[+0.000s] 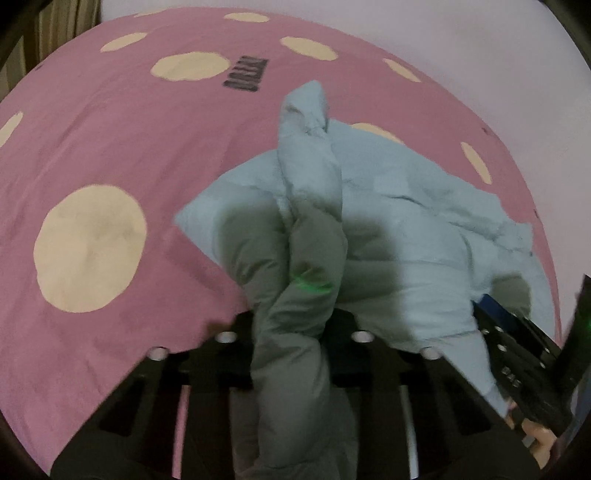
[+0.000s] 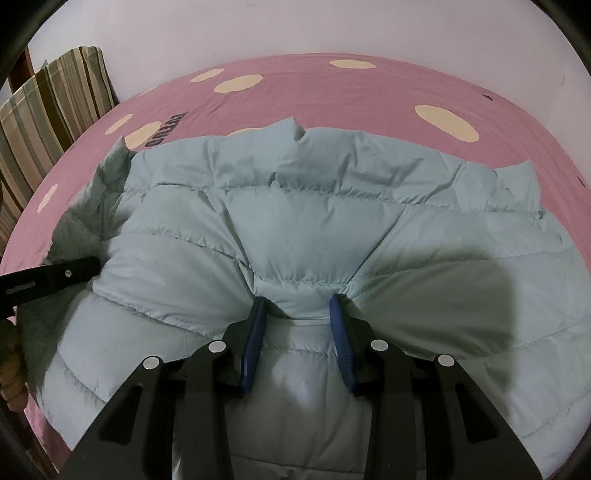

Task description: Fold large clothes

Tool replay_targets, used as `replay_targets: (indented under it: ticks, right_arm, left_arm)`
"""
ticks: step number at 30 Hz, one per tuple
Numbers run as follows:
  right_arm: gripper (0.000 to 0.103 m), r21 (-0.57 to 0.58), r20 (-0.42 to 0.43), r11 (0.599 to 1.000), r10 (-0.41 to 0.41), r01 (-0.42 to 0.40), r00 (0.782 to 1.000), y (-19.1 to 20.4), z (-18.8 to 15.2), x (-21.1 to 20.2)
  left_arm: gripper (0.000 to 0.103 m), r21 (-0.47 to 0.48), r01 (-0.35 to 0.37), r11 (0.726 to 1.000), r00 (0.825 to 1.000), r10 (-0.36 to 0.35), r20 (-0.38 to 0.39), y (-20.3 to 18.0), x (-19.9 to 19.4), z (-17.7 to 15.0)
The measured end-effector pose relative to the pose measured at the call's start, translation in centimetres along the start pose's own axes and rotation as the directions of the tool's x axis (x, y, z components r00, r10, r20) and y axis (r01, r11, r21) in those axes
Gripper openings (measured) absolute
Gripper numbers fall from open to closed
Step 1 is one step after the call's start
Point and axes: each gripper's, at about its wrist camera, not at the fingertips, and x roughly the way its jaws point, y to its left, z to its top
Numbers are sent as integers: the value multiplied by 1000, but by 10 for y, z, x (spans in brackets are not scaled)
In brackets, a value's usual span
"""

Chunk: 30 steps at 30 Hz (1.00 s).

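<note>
A light blue puffer jacket (image 2: 314, 221) lies spread on the pink bed sheet (image 2: 332, 88). My right gripper (image 2: 299, 301) is shut on a bunched fold of the jacket body, its blue pads (image 2: 255, 332) pressing in from both sides. In the left wrist view a sleeve (image 1: 306, 147) of the jacket (image 1: 406, 206) runs up from my left gripper (image 1: 293, 317). The jaws are closed around the gathered sleeve, and the fabric hides the fingertips. The right gripper's black body (image 1: 517, 350) shows at the lower right, against the jacket's edge.
The pink sheet (image 1: 147, 129) has cream dots and a dark printed word. A striped pillow (image 2: 55, 103) leans at the far left by a pale wall (image 2: 295, 26). A person's hand (image 1: 535, 432) holds the right gripper. The left gripper's arm (image 2: 55, 277) enters at the left edge.
</note>
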Motion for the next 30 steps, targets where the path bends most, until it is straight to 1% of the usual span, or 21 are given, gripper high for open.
replay_targets:
  ticks: [2, 5, 12, 16, 19, 21, 25, 28, 30]
  right_arm:
    - [36, -3, 2, 1000, -5, 5, 1000, 1, 0, 0]
    - [36, -1, 2, 1000, -8, 8, 1000, 1, 0, 1]
    - [36, -3, 4, 1000, -8, 8, 1000, 1, 0, 2]
    - [36, -2, 6, 1000, 3, -3, 1000, -1, -1, 1]
    - [36, -3, 13, 1000, 10, -10, 1000, -4, -1, 1]
    - [36, -12, 23, 1000, 16, -16, 1000, -5, 0, -2]
    - [37, 18, 30, 998, 55, -56, 998, -19, 0, -20]
    - [37, 41, 61, 997, 62, -65, 996, -38, -2, -42]
    - [37, 68, 90, 995, 63, -69, 994, -59, -5, -59]
  left_arm:
    - [13, 21, -8, 1000, 1000, 7, 19, -7, -9, 0]
    - [11, 22, -2, 1000, 999, 1, 49, -11, -22, 1]
    - [10, 73, 23, 997, 991, -32, 126, -36, -64, 4]
    - [10, 113, 38, 993, 985, -57, 164, -60, -85, 4]
    - [9, 144, 24, 989, 982, -50, 180, -80, -93, 2]
    - [9, 148, 19, 989, 982, -47, 184, -89, -96, 2]
    - [9, 163, -3, 987, 980, -29, 197, -110, -104, 5]
    - [9, 182, -22, 983, 979, -16, 204, -129, -107, 9]
    - [9, 203, -35, 979, 978, -8, 209, -150, -109, 10]
